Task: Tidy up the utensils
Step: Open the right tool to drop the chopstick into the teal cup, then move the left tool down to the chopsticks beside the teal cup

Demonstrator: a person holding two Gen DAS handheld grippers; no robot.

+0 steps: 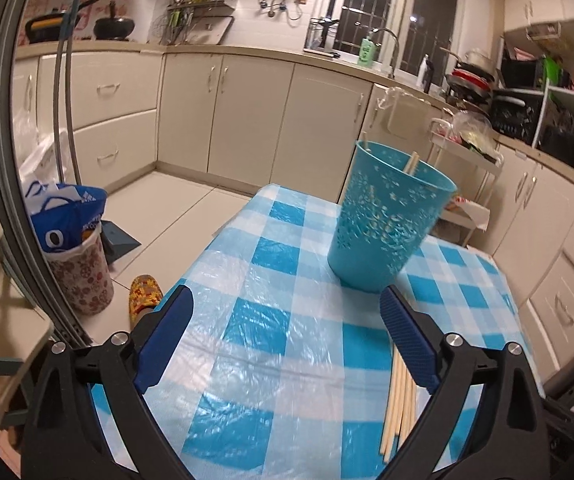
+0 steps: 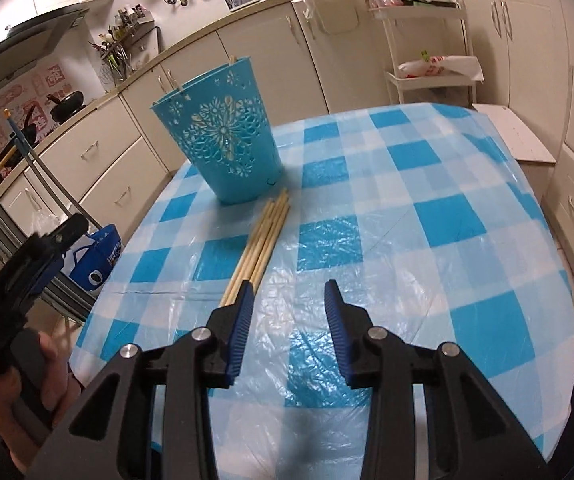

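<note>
Up close, left gripper (image 1: 287, 300): fingers (image 1: 165, 336) spread wide, nothing btwn them, blue ribbed pads on black plastic arms w/ round metal pivot pins. Right gripper (image 2: 289, 292): fingers (image 2: 337, 328) partly apart, narrower gap, only cloth btwn them; same ridged blue pads.

Chopsticks (image 2: 265, 228): bundle of pale wooden sticks, thin, round, smooth, lying flat & roughly parallel on the tabletop (image 2: 407, 216). Near ends disappear behind the right gripper's left-hand finger; can't tell if touching. Far tips sit just beside the basket base. In left wrist view the same bundle (image 1: 399, 404) runs beside the right-hand finger, partly hidden by it.

Basket (image 2: 223, 140): teal plastic, round, tapering to a narrower base, walls pierced w/ lacy floral cut-outs, standing on the tabletop. A few wooden sticks (image 1: 411, 162) already poke up inside it, leaning on the rim.

Tabletop covered by a glossy, crinkled plastic sheet over blue/white check cloth.

A hand (image 2: 53, 376) grips the left gripper's dark handle at the right wrist view's left edge.
</note>
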